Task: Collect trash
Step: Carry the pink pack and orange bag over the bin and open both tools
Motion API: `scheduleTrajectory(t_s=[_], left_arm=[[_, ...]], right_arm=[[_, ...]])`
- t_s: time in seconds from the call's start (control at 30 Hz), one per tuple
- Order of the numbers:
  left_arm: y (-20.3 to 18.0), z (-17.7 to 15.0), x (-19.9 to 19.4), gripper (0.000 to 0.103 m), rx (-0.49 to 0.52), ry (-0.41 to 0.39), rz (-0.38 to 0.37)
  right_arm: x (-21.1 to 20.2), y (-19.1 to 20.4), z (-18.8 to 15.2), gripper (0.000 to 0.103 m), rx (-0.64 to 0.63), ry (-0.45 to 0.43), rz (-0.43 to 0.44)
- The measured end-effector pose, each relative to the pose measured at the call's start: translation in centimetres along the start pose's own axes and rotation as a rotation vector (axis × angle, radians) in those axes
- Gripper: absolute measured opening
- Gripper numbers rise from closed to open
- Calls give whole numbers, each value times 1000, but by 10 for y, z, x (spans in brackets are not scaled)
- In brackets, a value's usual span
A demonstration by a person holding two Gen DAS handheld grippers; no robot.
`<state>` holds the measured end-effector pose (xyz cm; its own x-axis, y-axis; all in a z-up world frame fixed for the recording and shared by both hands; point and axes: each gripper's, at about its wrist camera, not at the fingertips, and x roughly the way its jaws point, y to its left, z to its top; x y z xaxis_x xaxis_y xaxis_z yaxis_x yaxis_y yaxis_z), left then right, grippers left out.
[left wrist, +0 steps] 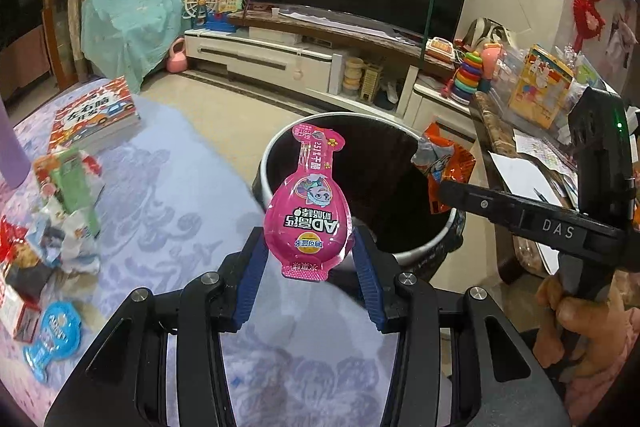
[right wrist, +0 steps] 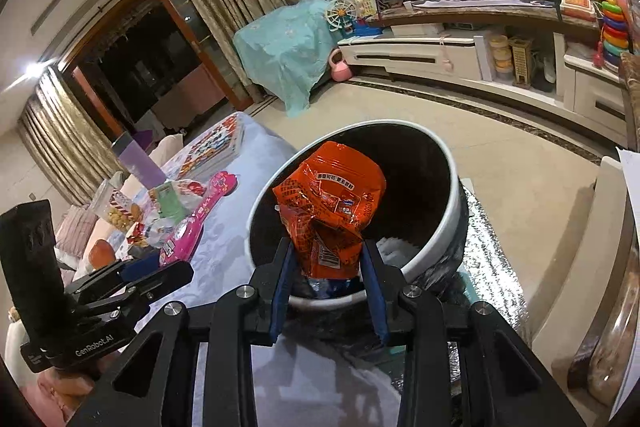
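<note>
My left gripper (left wrist: 309,247) is shut on a pink bottle-shaped candy pack (left wrist: 308,211), held upright just before the near rim of a round bin (left wrist: 276,147) with a white rim and dark inside. My right gripper (right wrist: 326,259) is shut on a crumpled orange snack bag (right wrist: 332,203), held over the bin (right wrist: 444,211). In the left wrist view the orange bag (left wrist: 444,167) hangs at the bin's right rim from the right gripper (left wrist: 442,193). The right wrist view shows the pink pack (right wrist: 196,223) in the left gripper (right wrist: 160,273) at the left.
A heap of wrappers (left wrist: 64,211), a blue pack (left wrist: 54,335) and a picture book (left wrist: 96,115) lie on the lilac cloth (left wrist: 180,187) to the left. A cluttered side table (left wrist: 532,155) stands right of the bin. A TV unit (left wrist: 280,59) lines the far wall.
</note>
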<state>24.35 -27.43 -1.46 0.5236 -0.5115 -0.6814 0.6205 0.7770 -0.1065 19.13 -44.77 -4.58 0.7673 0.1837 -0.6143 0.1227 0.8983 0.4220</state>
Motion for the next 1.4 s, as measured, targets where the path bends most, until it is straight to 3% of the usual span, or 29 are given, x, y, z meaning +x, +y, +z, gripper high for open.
scheduleTrajectory(t_s=[0.83,1.0,1.17,1.4], left_arm=[[-12,18,45,45,19,63,-31],[-12,14,45,56,19,67,-12],[-1,7,37,60,-22,65,-7],[20,-17,18,68,-95,58,56]], right_arm=[[18,-16,20,40,-6,39,-32],[18,-19,22,61,6,39,-31],[13,-22,22,66,28,24,-31],[7,-12,13,90,28,16,-15]])
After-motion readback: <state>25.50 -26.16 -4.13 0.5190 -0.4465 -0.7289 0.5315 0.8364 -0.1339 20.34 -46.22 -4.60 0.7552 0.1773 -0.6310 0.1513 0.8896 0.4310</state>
